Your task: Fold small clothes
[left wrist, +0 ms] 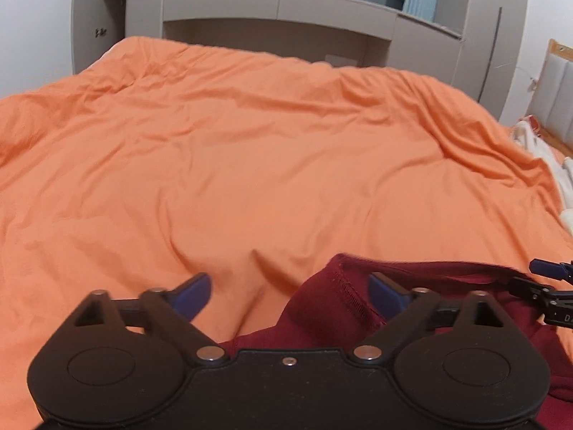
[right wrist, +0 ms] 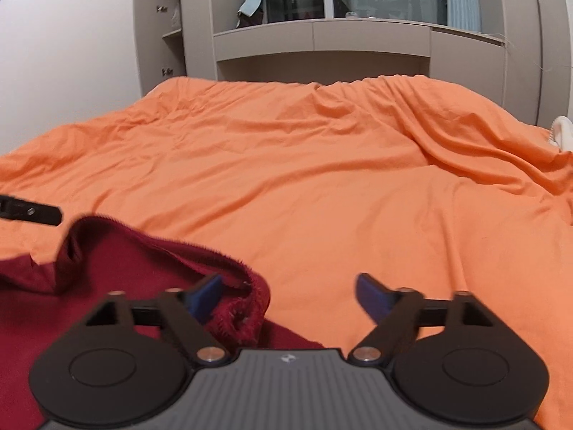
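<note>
- Because the orange bed cover is rumpled, jaws closing low could pinch it too.
- Dark red garment lies bunched at 5 o'clock in the left view; single layers may slip.
- Left gripper and right gripper have jaws wide apart, holding nothing.

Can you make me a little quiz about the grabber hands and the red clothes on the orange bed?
1. True or false: the left gripper is shut tight.
2. What colour is the bedspread under the dark red garment?
A green B orange C white
3. Which finger pad of the right gripper is by the garment's frayed edge?

Key: 1 false, both are open. 2 B. 3 Its left blue pad.
</note>
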Demonstrator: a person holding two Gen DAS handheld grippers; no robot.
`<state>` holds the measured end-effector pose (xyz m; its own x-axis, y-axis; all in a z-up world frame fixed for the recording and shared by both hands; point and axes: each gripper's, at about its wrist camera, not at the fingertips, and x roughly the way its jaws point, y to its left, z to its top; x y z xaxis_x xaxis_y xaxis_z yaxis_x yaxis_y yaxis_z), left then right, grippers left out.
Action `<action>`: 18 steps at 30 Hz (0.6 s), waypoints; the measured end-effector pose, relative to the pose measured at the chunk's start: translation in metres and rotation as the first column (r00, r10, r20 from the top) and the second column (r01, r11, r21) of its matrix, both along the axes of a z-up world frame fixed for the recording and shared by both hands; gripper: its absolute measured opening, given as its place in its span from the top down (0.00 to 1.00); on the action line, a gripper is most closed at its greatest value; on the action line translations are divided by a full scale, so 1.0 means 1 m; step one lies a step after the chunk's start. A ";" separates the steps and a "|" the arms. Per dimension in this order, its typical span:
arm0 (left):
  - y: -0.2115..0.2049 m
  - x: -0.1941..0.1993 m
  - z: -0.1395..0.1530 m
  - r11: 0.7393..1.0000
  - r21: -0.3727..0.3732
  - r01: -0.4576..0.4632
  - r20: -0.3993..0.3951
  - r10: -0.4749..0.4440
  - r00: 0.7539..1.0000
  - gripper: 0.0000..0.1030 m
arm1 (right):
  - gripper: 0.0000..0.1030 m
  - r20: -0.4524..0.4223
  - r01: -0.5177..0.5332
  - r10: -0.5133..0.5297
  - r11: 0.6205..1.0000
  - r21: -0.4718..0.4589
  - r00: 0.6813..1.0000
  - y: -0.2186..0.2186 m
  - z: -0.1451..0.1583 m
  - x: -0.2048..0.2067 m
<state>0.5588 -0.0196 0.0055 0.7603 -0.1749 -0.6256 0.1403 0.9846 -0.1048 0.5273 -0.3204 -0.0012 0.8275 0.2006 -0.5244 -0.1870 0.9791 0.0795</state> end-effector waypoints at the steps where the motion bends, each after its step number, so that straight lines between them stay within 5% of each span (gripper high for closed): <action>1: -0.001 -0.004 0.004 1.000 -0.001 0.011 0.010 -0.011 1.000 0.02 | 0.08 0.005 0.004 -0.004 1.000 0.005 1.000 -0.002 0.005 -0.002; 11: -0.001 -0.061 -0.004 0.982 0.168 0.089 0.010 -0.092 0.996 0.01 | 0.00 0.052 -0.025 0.025 1.000 -0.007 0.998 0.003 0.039 -0.045; 18: 0.025 -0.077 -0.019 0.971 0.233 0.051 -0.047 -0.041 0.998 0.01 | 0.00 0.026 -0.084 0.091 0.977 -0.194 0.996 0.027 0.015 -0.092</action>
